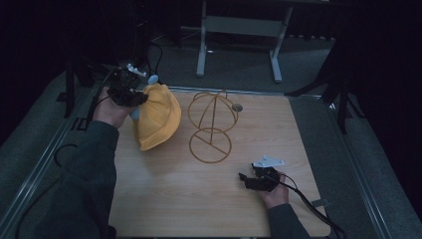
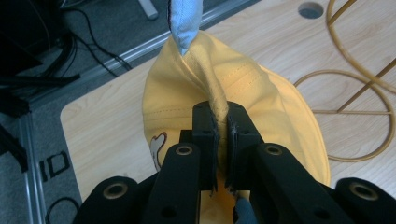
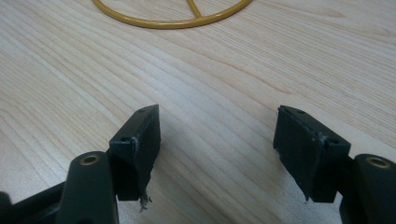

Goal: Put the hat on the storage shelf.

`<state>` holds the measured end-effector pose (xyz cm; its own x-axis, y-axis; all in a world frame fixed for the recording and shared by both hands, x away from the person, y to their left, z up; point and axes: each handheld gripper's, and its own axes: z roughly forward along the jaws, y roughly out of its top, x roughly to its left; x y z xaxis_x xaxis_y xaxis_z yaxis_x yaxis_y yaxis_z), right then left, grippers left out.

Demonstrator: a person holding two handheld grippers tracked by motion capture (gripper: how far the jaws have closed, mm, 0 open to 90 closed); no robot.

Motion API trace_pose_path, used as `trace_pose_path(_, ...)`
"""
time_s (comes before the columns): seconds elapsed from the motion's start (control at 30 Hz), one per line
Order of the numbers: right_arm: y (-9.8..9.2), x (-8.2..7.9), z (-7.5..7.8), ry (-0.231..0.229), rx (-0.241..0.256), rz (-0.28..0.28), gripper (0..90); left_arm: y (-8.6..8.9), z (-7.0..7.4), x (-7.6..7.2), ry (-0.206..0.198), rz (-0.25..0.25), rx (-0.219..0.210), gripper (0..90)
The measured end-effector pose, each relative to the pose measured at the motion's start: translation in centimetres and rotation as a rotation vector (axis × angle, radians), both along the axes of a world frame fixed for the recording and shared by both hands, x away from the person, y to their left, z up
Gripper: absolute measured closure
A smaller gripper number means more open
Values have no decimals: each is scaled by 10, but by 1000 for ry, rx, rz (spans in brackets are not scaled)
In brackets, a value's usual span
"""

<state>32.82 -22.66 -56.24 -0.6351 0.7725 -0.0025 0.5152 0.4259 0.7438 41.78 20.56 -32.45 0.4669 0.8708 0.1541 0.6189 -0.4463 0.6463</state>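
Near the worktop's far left corner, the left gripper (image 2: 223,128) is pinching a fold of the yellow cap (image 1: 157,115), jaws closed tight on the fabric, a pale blue piece (image 2: 184,21) sticking up beyond. Just beside the cap, a gold wire hat stand (image 1: 213,127) is standing mid-table. Toward the near right edge, the right gripper (image 3: 217,135) is hovering low over bare wood (image 3: 224,70), jaws spread wide, holding nothing.

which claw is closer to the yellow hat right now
Left. The left claw is shut on a fold of the yellow hat, holding it at the table's far left. The right claw sits open near the front right, well apart from the hat, beyond the wire stand.
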Motion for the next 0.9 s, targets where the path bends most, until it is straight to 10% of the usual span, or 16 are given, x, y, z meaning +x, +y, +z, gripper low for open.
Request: trace_pose_path(0.9,0,0,0,0,-1,0,316,11,27,-3,-72,-135,-51,845)
